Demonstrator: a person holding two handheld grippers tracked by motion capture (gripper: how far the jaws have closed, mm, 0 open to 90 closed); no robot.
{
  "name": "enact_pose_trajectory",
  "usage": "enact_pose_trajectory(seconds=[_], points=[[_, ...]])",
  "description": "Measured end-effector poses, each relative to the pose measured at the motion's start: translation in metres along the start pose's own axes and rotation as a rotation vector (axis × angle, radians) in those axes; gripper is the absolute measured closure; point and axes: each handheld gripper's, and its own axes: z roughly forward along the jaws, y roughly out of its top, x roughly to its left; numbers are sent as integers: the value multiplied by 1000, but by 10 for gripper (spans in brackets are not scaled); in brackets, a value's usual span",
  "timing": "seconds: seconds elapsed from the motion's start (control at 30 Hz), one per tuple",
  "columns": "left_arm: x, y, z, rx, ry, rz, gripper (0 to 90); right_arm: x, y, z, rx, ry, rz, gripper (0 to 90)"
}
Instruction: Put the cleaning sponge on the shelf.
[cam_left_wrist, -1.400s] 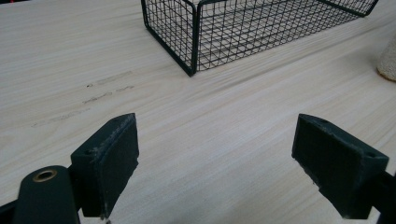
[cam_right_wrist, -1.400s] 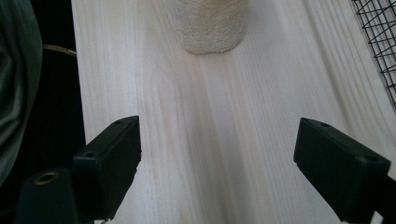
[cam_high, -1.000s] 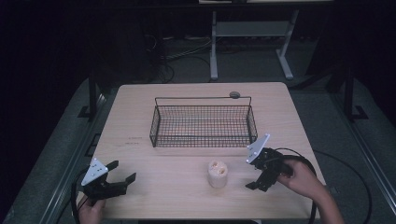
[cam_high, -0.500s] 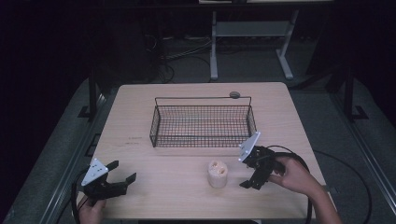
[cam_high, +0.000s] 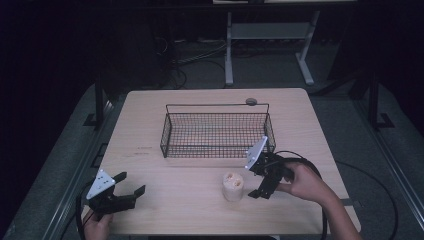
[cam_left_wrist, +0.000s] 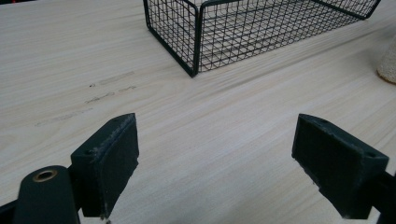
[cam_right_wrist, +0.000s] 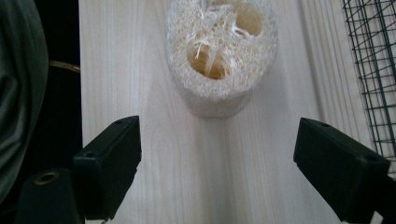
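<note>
Pale wooden table (cam_high: 165, 125), black wire basket (cam_high: 217, 130) at its middle, right gripper (cam_high: 256, 181) with jaws spread wide just beside an upright loofah piece (cam_high: 233, 186) near the front edge, left gripper (cam_high: 131, 186) jaws released over bare wood at front left

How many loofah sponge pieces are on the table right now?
1. The pale, fibrous, cylindrical loofah piece stands upright on the wooden table, in front of the black wire basket, just ahead of the open right gripper. The basket looks empty.
</note>
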Motion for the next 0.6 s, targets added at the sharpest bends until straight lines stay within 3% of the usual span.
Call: enact_pose_trajectory(seconds=[0.6], points=[[1,0,-1,-7,2,-4,140,-2,30,12,32,15,-41,149]])
